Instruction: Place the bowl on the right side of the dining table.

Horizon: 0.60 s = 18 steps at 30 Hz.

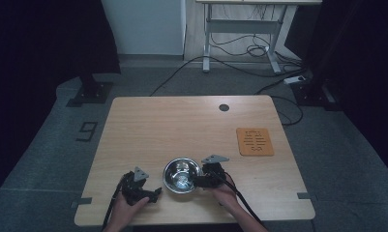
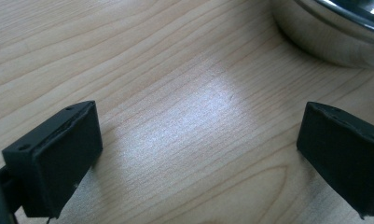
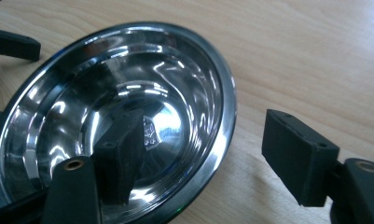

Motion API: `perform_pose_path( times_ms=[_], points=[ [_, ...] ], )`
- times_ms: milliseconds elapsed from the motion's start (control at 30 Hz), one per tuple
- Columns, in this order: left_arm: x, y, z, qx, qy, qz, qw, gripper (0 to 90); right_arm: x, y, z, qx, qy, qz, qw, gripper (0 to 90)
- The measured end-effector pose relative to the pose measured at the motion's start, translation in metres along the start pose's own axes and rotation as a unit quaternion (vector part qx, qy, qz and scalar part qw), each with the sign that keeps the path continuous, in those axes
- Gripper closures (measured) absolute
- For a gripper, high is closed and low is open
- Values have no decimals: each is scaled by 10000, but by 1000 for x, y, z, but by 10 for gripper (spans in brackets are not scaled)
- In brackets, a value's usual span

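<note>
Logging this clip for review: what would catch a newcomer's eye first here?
The shiny steel bowl near the table's front edge stands out first. The right claw straddles its rim, one jaw inside and one outside, not yet pressing. The left claw rests open beside it, and an orange mat lies far right.

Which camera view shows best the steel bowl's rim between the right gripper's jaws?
The right gripper view: the steel bowl rim passes between the jaws, one inside, one outside. The high view shows the whole bowl, small, beside the right gripper. The left gripper view shows its outer wall.
</note>
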State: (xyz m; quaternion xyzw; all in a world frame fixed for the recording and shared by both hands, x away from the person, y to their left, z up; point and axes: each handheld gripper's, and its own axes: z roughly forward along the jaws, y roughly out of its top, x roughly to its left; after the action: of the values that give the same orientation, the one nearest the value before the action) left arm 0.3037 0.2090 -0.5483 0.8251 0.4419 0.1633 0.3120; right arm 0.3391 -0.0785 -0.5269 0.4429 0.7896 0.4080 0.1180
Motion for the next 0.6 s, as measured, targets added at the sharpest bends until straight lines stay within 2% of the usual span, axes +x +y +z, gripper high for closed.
perform_pose_path(
  times_ms=[267,367,600],
  points=[
    [0,0,0,3,-10,7,10000,0,-2,-2,8,134,224,177,9995,403],
    [-1,0,0,5,-14,12,10000,0,-5,-5,11,182,340,352,9986,484],
    [-1,0,0,7,-23,24,10000,0,-7,-6,14,305,442,497,9973,597]
  ],
)
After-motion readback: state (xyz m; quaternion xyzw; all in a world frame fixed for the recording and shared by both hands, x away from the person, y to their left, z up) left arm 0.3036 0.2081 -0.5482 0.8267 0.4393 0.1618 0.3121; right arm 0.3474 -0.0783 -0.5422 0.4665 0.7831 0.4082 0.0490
